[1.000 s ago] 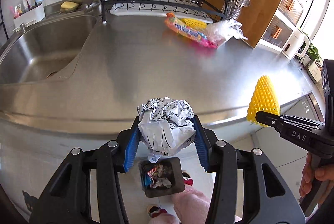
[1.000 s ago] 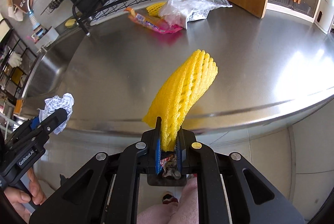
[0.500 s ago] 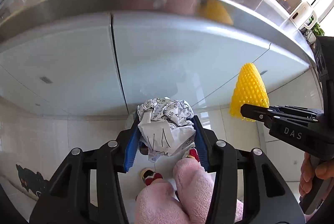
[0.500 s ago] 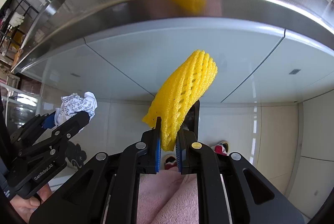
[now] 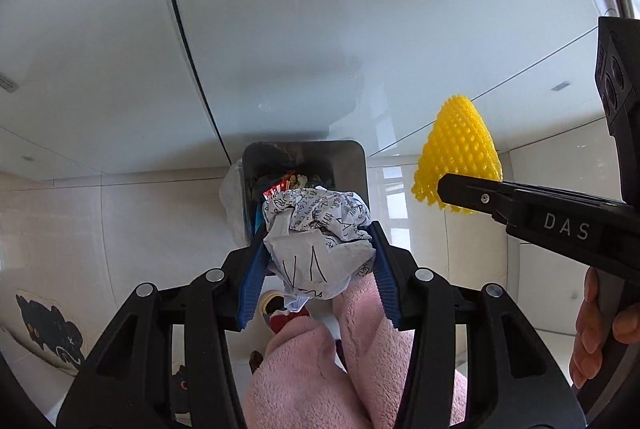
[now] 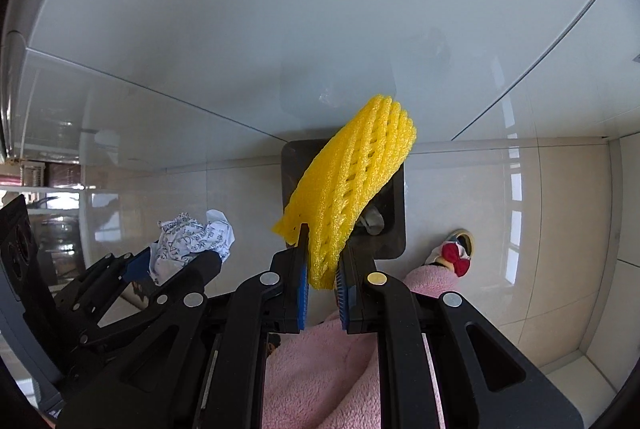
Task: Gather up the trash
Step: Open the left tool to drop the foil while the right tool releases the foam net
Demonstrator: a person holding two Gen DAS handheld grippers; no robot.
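Two grippers over a dark rectangular trash bin [image 5: 348,165] on pale glossy floor tiles, hard against white glossy cabinet doors [image 5: 280,9]. Left gripper [image 5: 318,253] pinching a crumpled ball of white printed paper [image 5: 320,241] between blue ribbed pads [image 5: 250,287] — held right above the bin's near edge, hiding part of the opening. Right gripper [image 6: 322,273] pressed together on the lower end of a yellow foam fruit-net sleeve [image 6: 352,181], standing tilted up and covering most of the bin [image 6: 394,229] in the right wrist view. Inside the bin, red and grey wrappers, half hidden. Below the fingers, pink fleecy trouser legs [image 5: 320,369] and a slipper with a red bow [image 6: 454,253]; black cat stickers [image 5: 48,325] low on the left.

Half a second back, steel counter edge at the top of both views and no bin in sight — now only cabinet fronts, floor and the bin beneath both loads. Same grip on each piece.

Paper creased and matte; net soft, open-celled, ridged.
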